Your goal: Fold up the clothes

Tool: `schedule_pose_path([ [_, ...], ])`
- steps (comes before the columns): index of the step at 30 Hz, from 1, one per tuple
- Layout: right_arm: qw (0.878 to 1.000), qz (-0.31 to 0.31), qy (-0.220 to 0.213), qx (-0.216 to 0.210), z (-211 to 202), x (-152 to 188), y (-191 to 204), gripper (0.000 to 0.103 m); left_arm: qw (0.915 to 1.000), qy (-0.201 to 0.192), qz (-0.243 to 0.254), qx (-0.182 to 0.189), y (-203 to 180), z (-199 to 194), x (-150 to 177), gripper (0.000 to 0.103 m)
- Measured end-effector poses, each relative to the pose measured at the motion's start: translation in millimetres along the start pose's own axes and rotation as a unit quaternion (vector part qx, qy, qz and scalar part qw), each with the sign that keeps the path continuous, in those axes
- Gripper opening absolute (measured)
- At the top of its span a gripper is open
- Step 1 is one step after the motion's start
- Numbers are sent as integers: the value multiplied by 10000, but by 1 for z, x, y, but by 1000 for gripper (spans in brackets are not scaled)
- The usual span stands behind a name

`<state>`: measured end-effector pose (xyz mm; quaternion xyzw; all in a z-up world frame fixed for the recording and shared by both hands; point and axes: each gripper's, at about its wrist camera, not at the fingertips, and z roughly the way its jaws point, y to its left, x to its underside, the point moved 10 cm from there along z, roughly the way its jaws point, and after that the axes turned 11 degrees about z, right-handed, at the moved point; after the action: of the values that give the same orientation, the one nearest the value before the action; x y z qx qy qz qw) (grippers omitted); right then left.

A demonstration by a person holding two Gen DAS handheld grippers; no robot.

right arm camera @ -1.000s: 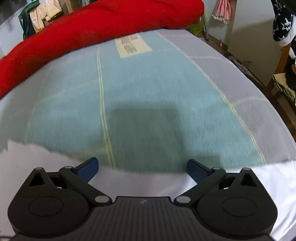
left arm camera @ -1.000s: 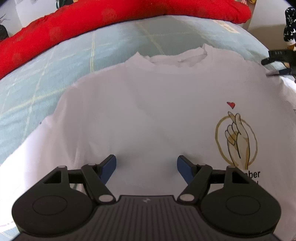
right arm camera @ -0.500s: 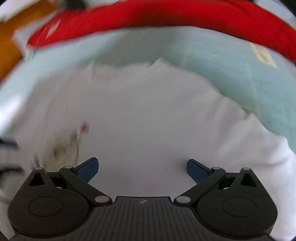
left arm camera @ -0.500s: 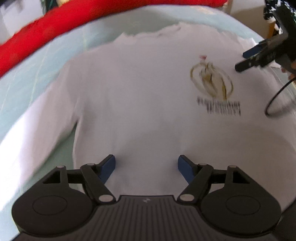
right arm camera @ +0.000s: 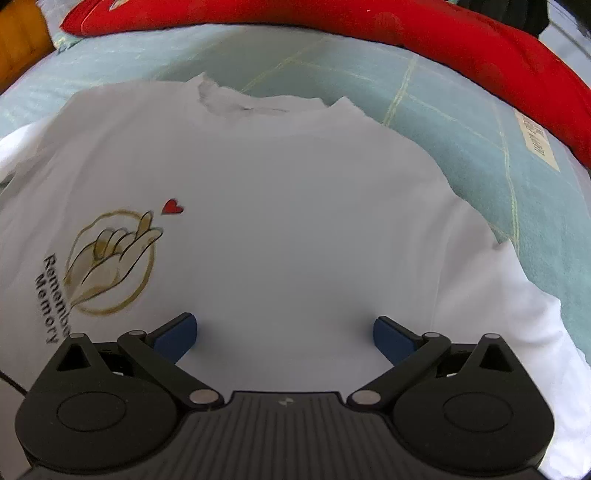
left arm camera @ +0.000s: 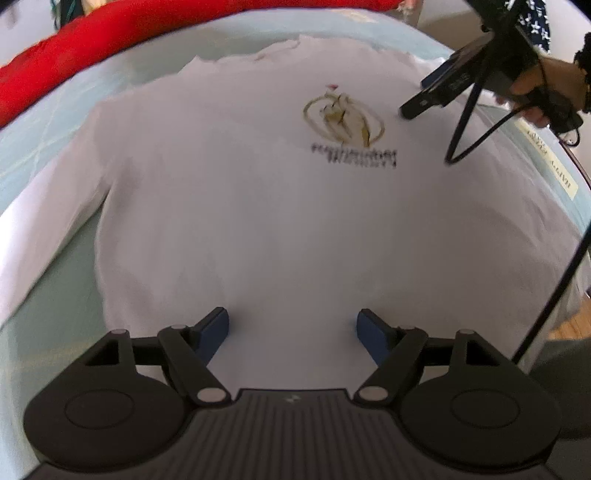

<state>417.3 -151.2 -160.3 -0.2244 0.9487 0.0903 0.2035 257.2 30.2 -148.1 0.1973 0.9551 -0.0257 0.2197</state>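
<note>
Both pairs of tongs hang spread and empty over a white T-shirt (right arm camera: 295, 221) laid flat, print side up, on a bed: the left tongs (left arm camera: 291, 328) above the lower body of the shirt, the right tongs (right arm camera: 284, 332) above its chest, beside the gold hand-and-heart print (right arm camera: 110, 258). In the left view the right tongs (left arm camera: 436, 92) appear again, gripped by a hand (left arm camera: 543, 88), with a black cable (left arm camera: 469, 122) drooping over the fabric near the print. The shirt lies unfolded, collar (right arm camera: 236, 103) toward a red quilt (right arm camera: 406, 33), one sleeve (left arm camera: 48, 229) reaching out across the pale green sheet (right arm camera: 480, 122). The likely trouble lies in the cloth itself: thin, limp cotton could let a pinch gather only the top layer, or snatch up the sheet beneath along with it, leaving a crooked fold. The dangling cable may drag over the shirt and rumple it. The two pairs, working close together over the same garment, could also knock into each other. The left view is blurred, so the hem's position cannot be judged.
</note>
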Motion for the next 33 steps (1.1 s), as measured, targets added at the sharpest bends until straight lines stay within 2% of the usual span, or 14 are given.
schedule_pose_path([
  [3,9990,-364,84,-226,-13,5,17,103,9999,138,-46,23,5,-13,6,76],
  [6,9959,-610,107,-653,-26,10,49,103,9997,-50,-233,108,9,-20,2,75],
  [8,9934,-840,135,-775,-25,16,72,103,9997,-26,-161,193,8,-19,6,76],
  [11,9919,-1129,313,-493,-9,34,87,103,9995,11,-52,319,6,-16,12,76],
  [14,9927,-1107,362,-297,-9,52,85,103,9990,49,56,446,4,-14,19,77],
  [18,9918,-938,863,-28,-16,69,73,103,9983,173,172,536,9,-21,24,75],
  [20,9904,-860,1083,77,-20,70,71,103,9992,4,90,378,18,-28,17,75],
  [21,9901,-798,1145,116,-21,68,71,103,9995,-140,41,270,25,-30,12,75],
  [24,9934,-577,977,136,-23,45,78,103,9977,-674,-84,-40,51,-26,-11,73],
  [27,9965,-359,748,75,-21,20,88,103,9939,-1094,-126,-60,68,-12,-33,71],
  [33,9979,-190,623,32,-6,-3,93,103,9944,-935,-487,-14,74,2,-15,71],
])
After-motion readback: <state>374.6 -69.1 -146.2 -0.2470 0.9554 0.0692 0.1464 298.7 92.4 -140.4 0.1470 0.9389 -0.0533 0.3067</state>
